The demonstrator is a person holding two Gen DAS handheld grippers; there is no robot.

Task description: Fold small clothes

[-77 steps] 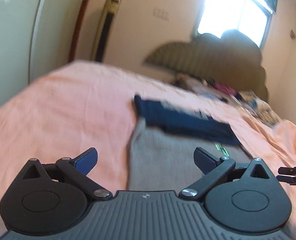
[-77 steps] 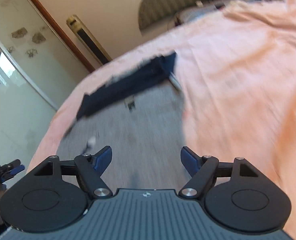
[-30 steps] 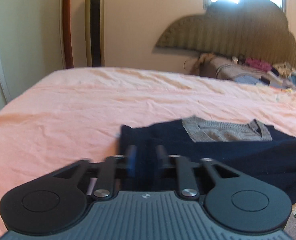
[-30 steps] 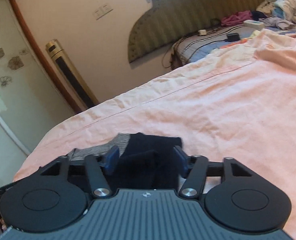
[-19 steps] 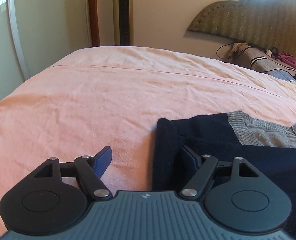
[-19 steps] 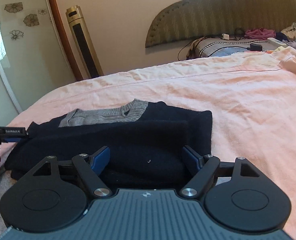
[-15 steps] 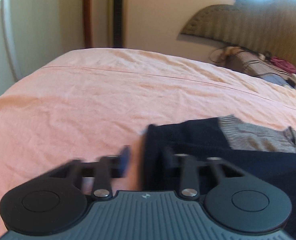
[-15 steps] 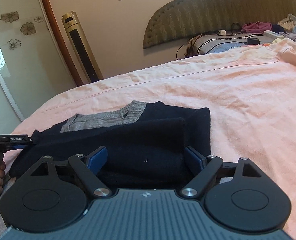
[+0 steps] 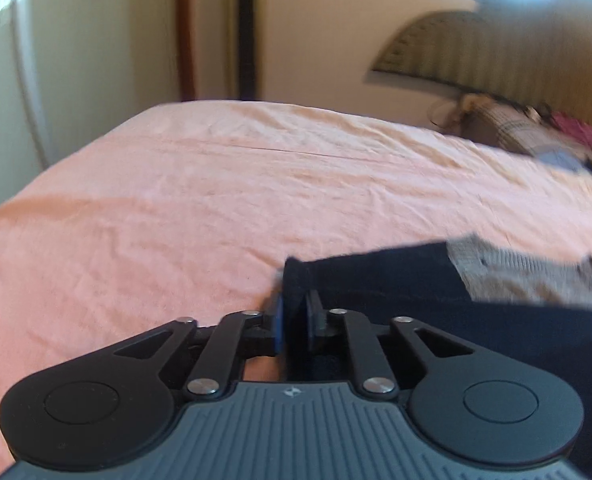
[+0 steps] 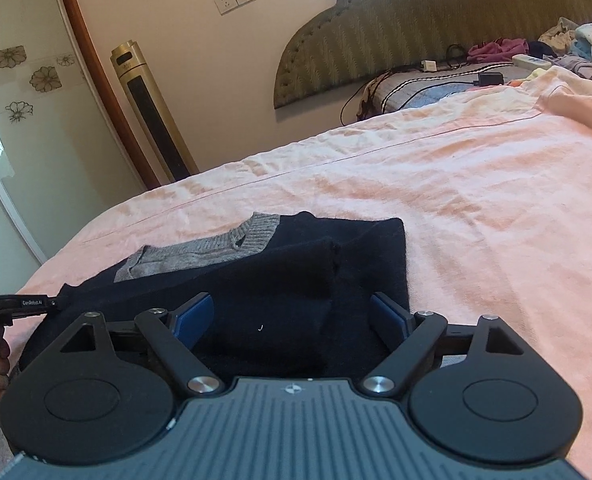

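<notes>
Navy sweater with grey collar lies folded on the pink bed, long axis crosswise to both claws, collar on the far side. Left claw pinches the sweater's left-end edge, jaws easing apart. Right claw spread wide, released, over the right end.

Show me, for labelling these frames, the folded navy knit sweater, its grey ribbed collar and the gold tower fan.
Folded navy knit sweater (image 10: 280,280), right wrist view, top layer.
Grey ribbed collar (image 10: 256,232), right wrist view, ribbed band.
Gold tower fan (image 10: 152,112), right wrist view, dark front panel.
</notes>
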